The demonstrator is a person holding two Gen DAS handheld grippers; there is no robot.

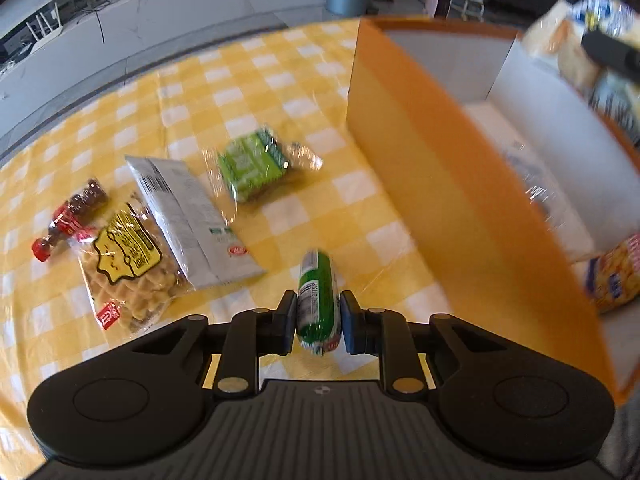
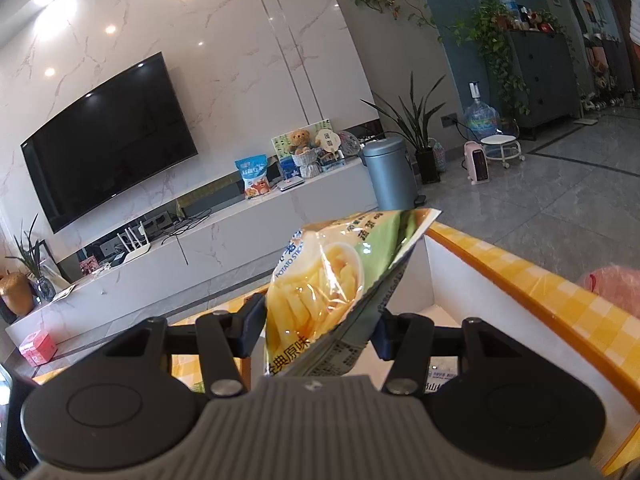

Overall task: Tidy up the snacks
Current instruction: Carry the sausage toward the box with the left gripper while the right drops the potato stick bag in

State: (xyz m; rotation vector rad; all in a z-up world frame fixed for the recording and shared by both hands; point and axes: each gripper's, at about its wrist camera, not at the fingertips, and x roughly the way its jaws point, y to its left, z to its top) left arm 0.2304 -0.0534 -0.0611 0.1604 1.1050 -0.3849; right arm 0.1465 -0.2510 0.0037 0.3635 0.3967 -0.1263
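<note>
Left gripper is nearest the lens: both pads clamp a green sausage-shaped snack tube across its middle, barcode label facing up, tube pointing away along the fingers. It looks clear of the yellow checked tablecloth, though the gap beneath is hard to judge.

Left to right on the cloth: a dark sweet with red twist ends; a clear bag of waffle biscuits; a white flat packet overlapping the biscuit bag's right edge; a small green wrapped pack, blurred. All four not yet sorted.

Orange box, white inside, stands just right of the tube. Two packets already lie in it; the near one is yellow with blue print.

Right gripper holds a potato sticks bag by its lower end, pads pressing the crinkled film from both sides, bag standing up over the box's far corner.

Step in hand, as judged: carry the tube over the near wall and set it down inside.
- Lift enough to clear the orange rim before moving right.
- Keep the tube level; a round smooth wrapper may roll or slide in the pads.
- Aim for bare white floor beside the packets.
- Keep out of the right gripper's path.
</note>
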